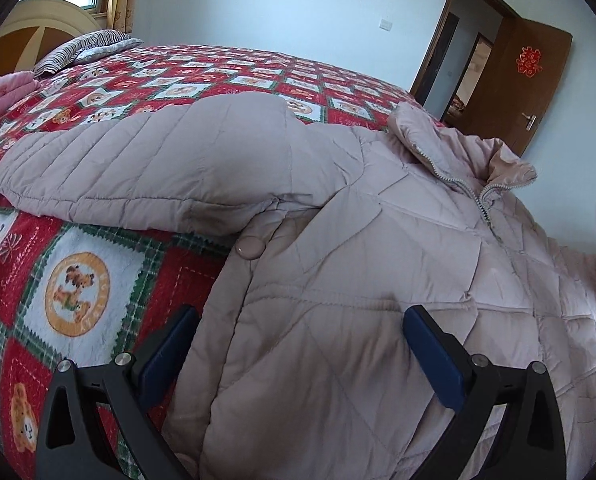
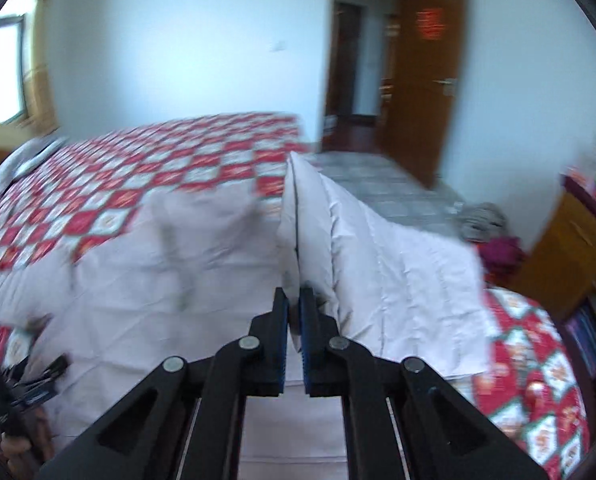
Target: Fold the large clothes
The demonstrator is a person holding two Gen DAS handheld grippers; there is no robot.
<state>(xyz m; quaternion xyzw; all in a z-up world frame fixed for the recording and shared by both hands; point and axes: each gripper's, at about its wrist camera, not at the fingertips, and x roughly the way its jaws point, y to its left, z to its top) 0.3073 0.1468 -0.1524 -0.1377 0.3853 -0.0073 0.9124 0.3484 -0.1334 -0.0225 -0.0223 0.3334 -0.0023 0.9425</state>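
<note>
Pale pink quilted puffer jacket [image 1: 337, 208] on red teddy-print bedspread [image 1: 78, 280], left gripper [image 1: 298, 320] wide open over it – nothing held, right gripper [image 2: 294, 304] – only its view shows this – pinching the raised sleeve [image 2: 357, 240].

Left tool [image 1: 298, 328]: two matte black angular arms with triangular cut-outs, each arm carrying two round silver pivot screws; flat dark blue pads [image 1: 433, 360] line the inner faces.

Right tool [image 2: 294, 300]: same black linkage arms, four silver pivot screws, blue ridged pads [image 2: 306, 332] set inboard of the screws.
</note>
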